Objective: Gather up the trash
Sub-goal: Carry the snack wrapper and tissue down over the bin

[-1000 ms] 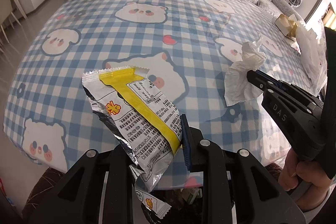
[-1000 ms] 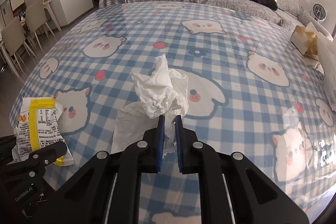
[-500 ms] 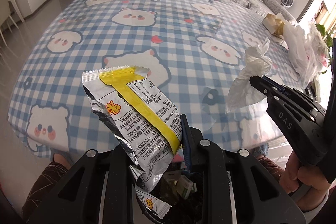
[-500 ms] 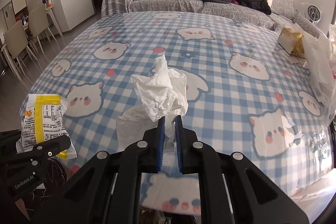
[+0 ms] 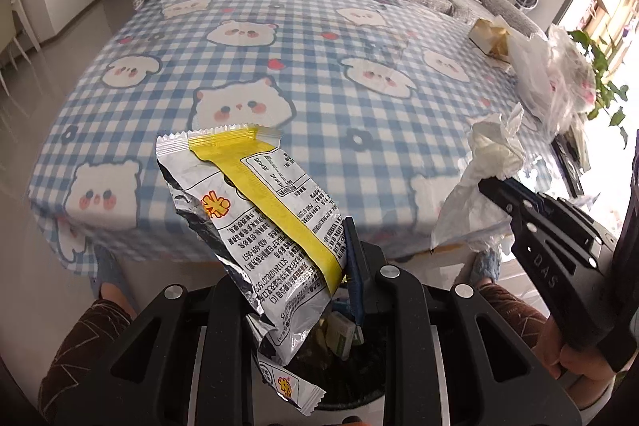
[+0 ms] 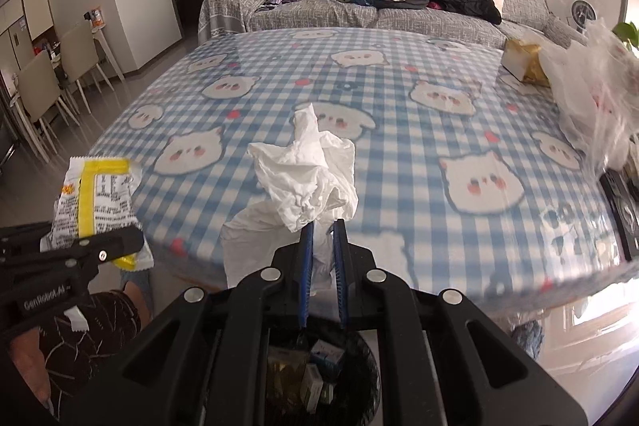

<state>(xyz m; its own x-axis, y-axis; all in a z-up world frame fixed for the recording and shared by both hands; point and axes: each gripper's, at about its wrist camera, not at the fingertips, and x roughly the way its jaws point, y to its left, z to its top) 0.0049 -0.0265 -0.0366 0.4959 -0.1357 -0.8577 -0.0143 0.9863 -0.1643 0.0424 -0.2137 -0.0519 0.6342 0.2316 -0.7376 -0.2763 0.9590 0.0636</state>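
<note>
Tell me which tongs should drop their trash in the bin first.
Right, probably. The right tongs hold the tissue with the open trash bin directly beneath. The left tongs hold the snack wrapper above the bin's left part.

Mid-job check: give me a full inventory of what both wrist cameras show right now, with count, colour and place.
snack wrapper: 1, silver and yellow, clamped in the left gripper above the bin
tissue: 1, white, crumpled, clamped in the right gripper above the bin
trash bin: 1, dark, on the floor below both grippers, cartons inside
table: 1, blue-white check cloth with animal faces, ahead
tissue box: 1, tan, table's far right
plastic bags: a heap, white and clear, table's right edge
sofa: 1, grey, behind table, clothes piled on it
chairs: at least 2, beige, far left
left gripper: 1, black, closed
right gripper: 1, black with blue pads, closed
</note>
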